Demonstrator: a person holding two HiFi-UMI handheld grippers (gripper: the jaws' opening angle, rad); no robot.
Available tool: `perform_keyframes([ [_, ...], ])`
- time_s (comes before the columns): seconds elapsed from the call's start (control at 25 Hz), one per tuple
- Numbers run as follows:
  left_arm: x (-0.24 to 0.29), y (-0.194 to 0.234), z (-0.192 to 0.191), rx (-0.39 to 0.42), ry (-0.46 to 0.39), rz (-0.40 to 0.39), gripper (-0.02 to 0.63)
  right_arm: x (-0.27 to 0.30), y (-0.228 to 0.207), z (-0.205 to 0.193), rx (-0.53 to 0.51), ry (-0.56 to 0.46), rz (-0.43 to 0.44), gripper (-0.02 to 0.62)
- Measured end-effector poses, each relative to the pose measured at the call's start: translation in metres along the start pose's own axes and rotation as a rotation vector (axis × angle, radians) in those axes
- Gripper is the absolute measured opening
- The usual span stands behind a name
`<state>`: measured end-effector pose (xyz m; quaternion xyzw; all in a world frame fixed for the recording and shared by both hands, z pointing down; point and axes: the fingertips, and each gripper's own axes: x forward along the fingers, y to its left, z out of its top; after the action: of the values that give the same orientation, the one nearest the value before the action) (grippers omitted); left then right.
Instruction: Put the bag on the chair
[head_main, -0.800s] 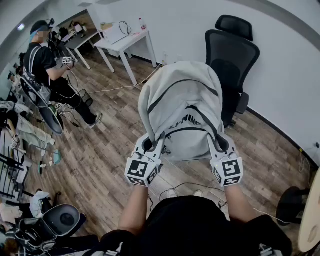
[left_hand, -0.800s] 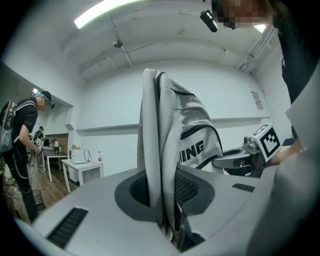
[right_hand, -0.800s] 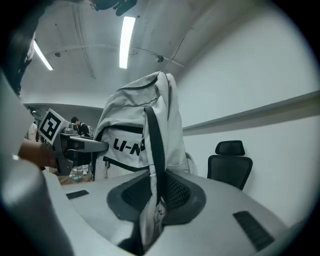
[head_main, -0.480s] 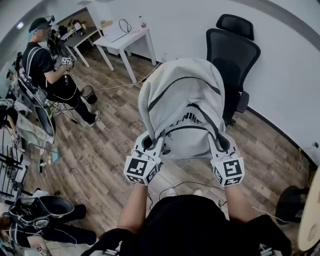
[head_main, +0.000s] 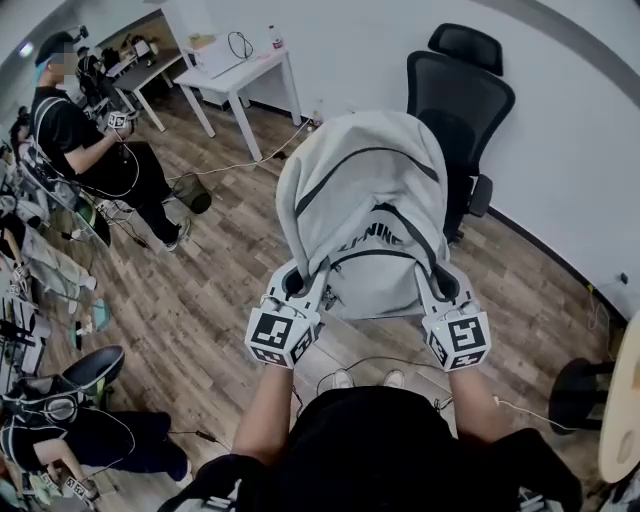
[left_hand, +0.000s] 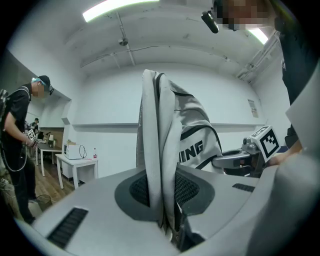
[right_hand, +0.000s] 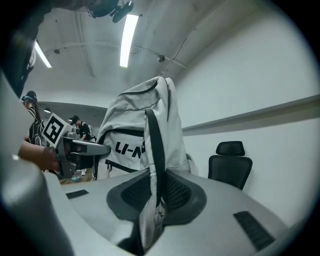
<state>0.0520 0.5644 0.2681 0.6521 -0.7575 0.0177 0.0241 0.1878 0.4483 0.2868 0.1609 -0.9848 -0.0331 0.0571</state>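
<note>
surroundings have drifted slightly up and left since the earlier frame; bag (head_main: 365, 200) and both claws keep their pose.

head view: left claw (head_main: 297, 287) and right claw (head_main: 440, 287) hold the grey bag in the air above the wooden floor (head_main: 210, 290), in front of the black chair (head_main: 462, 95), not on it.

left gripper view: jaws clamped on bag fabric.

right gripper view: jaws clamped on the bag's black strap (right_hand: 152, 145); chair stands beyond, at right.

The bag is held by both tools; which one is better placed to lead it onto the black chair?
Probably the right tool: the chair stands beyond the bag on its side. The left tool, also shut on the bag, is farther.
</note>
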Motion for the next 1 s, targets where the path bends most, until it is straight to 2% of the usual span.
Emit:
perform_keyframes([
  [0.36, -0.008, 0.017, 0.004, -0.014, -0.008, -0.069, 0.072, 0.002, 0.019, 0.009, 0.010, 0.016, -0.061, 0.071],
  [0.56, 0.027, 0.025, 0.009, -0.024, 0.021, -0.097, 0.072, 0.022, -0.007, 0.012, 0.021, 0.043, -0.076, 0.071],
  [0.84, 0.008, 0.027, -0.014, -0.027, 0.026, -0.127, 0.072, 0.012, 0.017, -0.008, 0.016, 0.038, -0.100, 0.071],
  [1.0, 0.023, 0.027, -0.019, -0.023, 0.039, -0.131, 0.072, 0.022, 0.004, -0.016, 0.039, 0.030, -0.101, 0.071],
])
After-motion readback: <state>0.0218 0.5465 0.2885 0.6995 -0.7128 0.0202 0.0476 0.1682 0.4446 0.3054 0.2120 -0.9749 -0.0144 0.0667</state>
